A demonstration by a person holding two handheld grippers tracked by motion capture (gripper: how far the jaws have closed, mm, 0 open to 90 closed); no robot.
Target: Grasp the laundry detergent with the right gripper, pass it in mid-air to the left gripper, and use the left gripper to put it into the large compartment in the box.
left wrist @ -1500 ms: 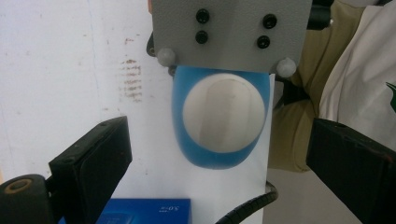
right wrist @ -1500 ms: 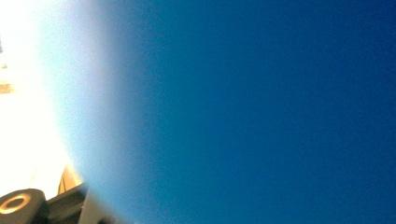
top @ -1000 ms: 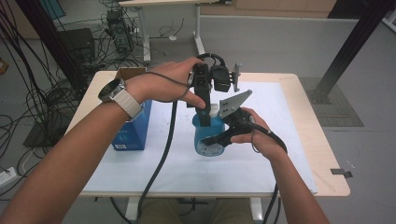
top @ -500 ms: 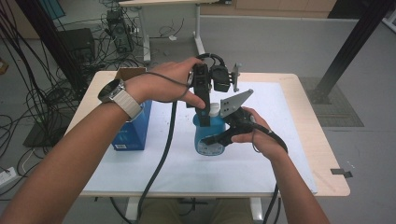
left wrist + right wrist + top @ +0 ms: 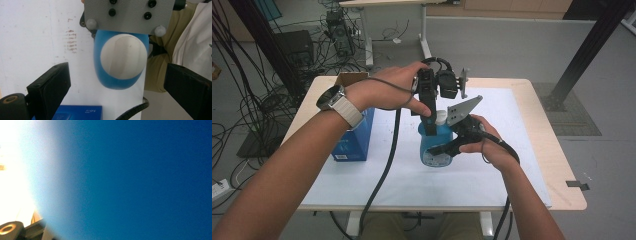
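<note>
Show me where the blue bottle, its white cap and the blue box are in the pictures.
blue bottle (image 5: 432,145): high view, on its blue body.
white cap (image 5: 123,57): left gripper view, on the cap's top.
blue box (image 5: 354,140): high view, on its side face.

Bottle (image 5: 434,145) stands upright mid-table on the sheet (image 5: 412,175) that covers most of the table (image 5: 562,165). Left of it, well apart, sits the box (image 5: 354,140), at the sheet's left edge. Left gripper (image 5: 428,107) hangs right above the bottle's cap (image 5: 123,58), jaws either side of it, apart from it. Right gripper (image 5: 449,147) is in from the right, against the bottle's body.
</note>
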